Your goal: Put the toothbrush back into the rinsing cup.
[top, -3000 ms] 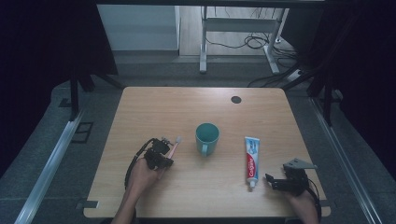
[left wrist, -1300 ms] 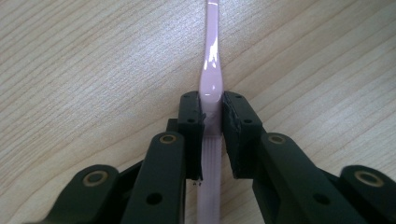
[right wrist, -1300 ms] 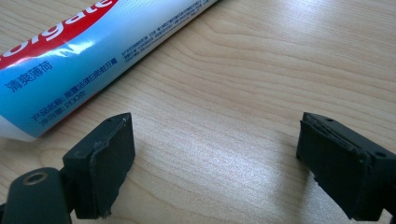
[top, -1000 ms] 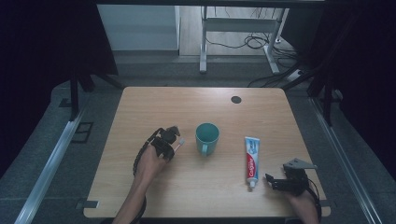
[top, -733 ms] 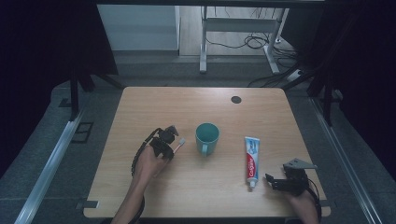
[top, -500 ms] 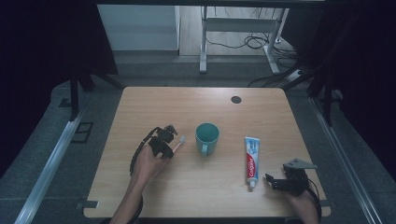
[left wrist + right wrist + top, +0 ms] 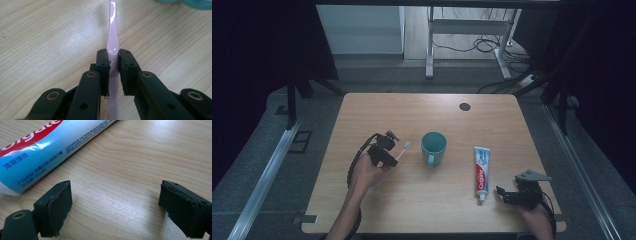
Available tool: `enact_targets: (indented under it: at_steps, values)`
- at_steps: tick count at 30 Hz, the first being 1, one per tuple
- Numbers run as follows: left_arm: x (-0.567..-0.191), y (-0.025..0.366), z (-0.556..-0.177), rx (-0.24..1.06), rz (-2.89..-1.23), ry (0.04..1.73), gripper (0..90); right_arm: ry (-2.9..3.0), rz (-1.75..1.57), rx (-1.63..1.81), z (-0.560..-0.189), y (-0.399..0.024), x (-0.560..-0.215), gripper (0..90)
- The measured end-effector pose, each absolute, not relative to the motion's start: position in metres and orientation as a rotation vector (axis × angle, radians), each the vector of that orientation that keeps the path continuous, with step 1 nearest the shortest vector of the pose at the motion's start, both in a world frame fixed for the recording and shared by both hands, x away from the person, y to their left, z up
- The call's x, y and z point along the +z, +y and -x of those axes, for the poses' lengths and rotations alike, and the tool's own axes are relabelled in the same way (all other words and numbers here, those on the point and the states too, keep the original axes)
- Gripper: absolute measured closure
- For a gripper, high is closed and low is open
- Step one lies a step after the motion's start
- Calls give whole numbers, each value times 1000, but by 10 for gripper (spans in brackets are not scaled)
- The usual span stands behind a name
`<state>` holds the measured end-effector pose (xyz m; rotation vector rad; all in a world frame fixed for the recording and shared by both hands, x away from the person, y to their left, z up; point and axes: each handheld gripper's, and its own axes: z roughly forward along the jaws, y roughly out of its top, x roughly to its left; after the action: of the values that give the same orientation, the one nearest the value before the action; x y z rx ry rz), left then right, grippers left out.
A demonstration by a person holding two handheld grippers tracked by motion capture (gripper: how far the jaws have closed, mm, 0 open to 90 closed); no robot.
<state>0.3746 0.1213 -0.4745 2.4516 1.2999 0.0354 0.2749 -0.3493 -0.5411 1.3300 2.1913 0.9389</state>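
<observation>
My left gripper point(image 7: 393, 156) point(image 7: 113, 57) is shut on the handle of a pink toothbrush point(image 7: 402, 150) point(image 7: 112, 32). The brush head points toward the teal mug point(image 7: 433, 148), which stands upright just right of it at the table's middle. A white, red and blue toothpaste tube point(image 7: 481, 169) point(image 7: 37, 147) lies flat right of the mug, cap toward the front edge. My right gripper point(image 7: 504, 196) point(image 7: 113, 207) rests near the front right corner, beside the tube's cap end, jaws wide open with bare wood between them.
The wooden table point(image 7: 412, 115) has a round black cable hole point(image 7: 464, 106) at the back right. Metal rails run along the floor on both sides. A desk frame with cables stands beyond the far edge.
The left hand has carried the toothbrush slightly up the table and closer to the mug over three seconds; in the last second it barely shifted. The right gripper has stayed put.
</observation>
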Motion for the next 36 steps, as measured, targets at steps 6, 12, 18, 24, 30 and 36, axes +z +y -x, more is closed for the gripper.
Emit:
enact_targets:
  at_steps: [6, 12, 18, 24, 30, 36]
  values:
    - [-465, 123, -373, 53, -2417, 1276, 788, 2191, -1330, 939, -275, -349, -541, 111]
    - [-455, 124, -371, 95, -2403, 1232, 788, 2191, -1330, 939, -275, -349, -541, 111]
    - [-446, 125, -369, 140, -2376, 1198, 789, 2191, -1330, 939, -275, -349, -541, 111]
    - [-437, 124, -368, 168, -2353, 1157, 788, 2191, -1329, 939, -275, -349, -541, 111]
    - [-429, 122, -366, 191, -2318, 1128, 788, 2191, -1330, 939, -275, -349, -541, 111]
    - [-419, 120, -366, 211, -2295, 1091, 788, 2191, -1330, 940, -275, -349, -541, 111]
